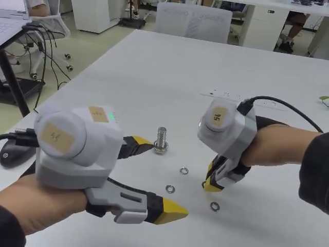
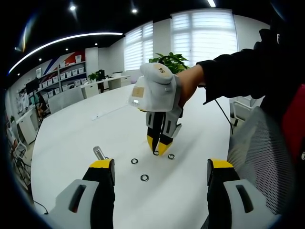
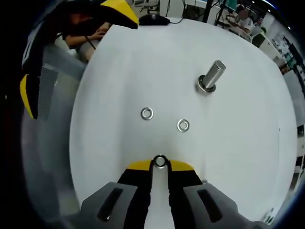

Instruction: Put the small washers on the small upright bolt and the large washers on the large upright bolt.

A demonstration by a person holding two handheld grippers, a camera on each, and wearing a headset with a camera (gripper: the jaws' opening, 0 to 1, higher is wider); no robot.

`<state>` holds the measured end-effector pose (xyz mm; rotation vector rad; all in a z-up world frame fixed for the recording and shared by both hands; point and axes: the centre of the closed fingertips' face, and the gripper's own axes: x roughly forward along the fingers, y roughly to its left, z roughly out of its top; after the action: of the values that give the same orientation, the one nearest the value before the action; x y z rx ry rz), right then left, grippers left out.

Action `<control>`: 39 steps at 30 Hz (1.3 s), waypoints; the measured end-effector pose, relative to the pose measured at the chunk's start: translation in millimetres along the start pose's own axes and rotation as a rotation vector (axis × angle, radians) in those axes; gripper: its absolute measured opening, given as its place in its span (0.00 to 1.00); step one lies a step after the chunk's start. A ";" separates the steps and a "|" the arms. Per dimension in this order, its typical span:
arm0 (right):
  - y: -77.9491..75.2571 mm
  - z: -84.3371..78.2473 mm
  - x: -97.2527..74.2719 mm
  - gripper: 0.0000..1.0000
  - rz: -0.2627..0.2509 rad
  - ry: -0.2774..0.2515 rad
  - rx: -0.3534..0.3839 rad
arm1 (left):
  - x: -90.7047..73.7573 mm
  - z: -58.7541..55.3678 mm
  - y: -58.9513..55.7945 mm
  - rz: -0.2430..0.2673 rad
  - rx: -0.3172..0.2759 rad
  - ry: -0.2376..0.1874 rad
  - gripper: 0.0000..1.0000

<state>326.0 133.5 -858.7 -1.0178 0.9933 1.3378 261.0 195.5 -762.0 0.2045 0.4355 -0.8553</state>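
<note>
One steel bolt (image 1: 161,140) stands upright on the white table (image 1: 154,87). In the right gripper view, my right gripper (image 3: 160,165) points down at the table, its jaws shut on a small washer (image 3: 160,161) that rests on the surface. Two more washers (image 3: 147,113) (image 3: 183,125) lie between it and the bolt (image 3: 211,78). The head view shows these two washers (image 1: 183,170) (image 1: 170,189) and a third washer (image 1: 215,206) just nearer me than the right gripper (image 1: 209,186). My left gripper (image 1: 157,175) is open wide, with nothing between its fingers, left of the washers.
A white power strip (image 1: 241,98) lies on the table beyond the right gripper, whose black cable (image 1: 288,108) trails to the right. A chair (image 1: 193,20) stands at the far edge. Left of the table are a desk, cables and a black mouse (image 1: 13,153).
</note>
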 end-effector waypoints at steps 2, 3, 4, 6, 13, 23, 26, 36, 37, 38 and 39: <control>0.4 -1.1 -4.8 0.13 -0.001 -0.002 0.005 | 0.2 0.3 -0.8 -0.002 0.001 0.000 0.79; 0.4 -1.2 -8.1 0.13 -0.002 -0.007 0.010 | 0.3 0.8 -1.0 -0.002 0.002 -0.002 0.79; 0.3 -1.3 -10.4 0.13 -0.002 -0.010 0.016 | 0.5 0.9 -1.2 -0.003 0.002 -0.002 0.79; 0.5 -1.4 -15.7 0.13 -0.005 -0.018 0.021 | 0.7 1.4 -1.5 -0.004 0.003 -0.003 0.79; 0.3 -3.0 -29.5 0.13 -0.015 -0.038 0.038 | 2.0 1.3 -3.0 -0.011 0.006 -0.004 0.79; 1.6 -16.7 -43.1 0.13 -0.034 -0.041 0.063 | 4.0 -1.1 -3.7 -0.019 0.004 -0.003 0.79; 1.2 -23.2 -47.2 0.13 -0.043 -0.032 0.067 | 4.1 -1.8 -3.8 -0.020 0.003 -0.004 0.79; -15.1 -35.4 -67.7 0.13 -0.091 -0.035 0.093 | 5.7 -3.1 -4.4 -0.024 -0.001 -0.002 0.79; -18.0 -36.3 -69.7 0.13 -0.097 -0.035 0.097 | 5.6 -2.8 -4.1 -0.022 -0.002 -0.004 0.79; -20.4 -36.9 -70.9 0.13 -0.101 -0.035 0.098 | 5.5 -3.0 -3.9 -0.022 -0.002 -0.003 0.79; -23.7 -37.7 -71.9 0.13 -0.107 -0.036 0.100 | 5.4 -3.2 -3.8 -0.021 -0.003 -0.003 0.79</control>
<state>350.4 78.1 -799.7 -0.9549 0.9564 1.2030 260.3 190.5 -767.3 0.1962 0.4372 -0.8753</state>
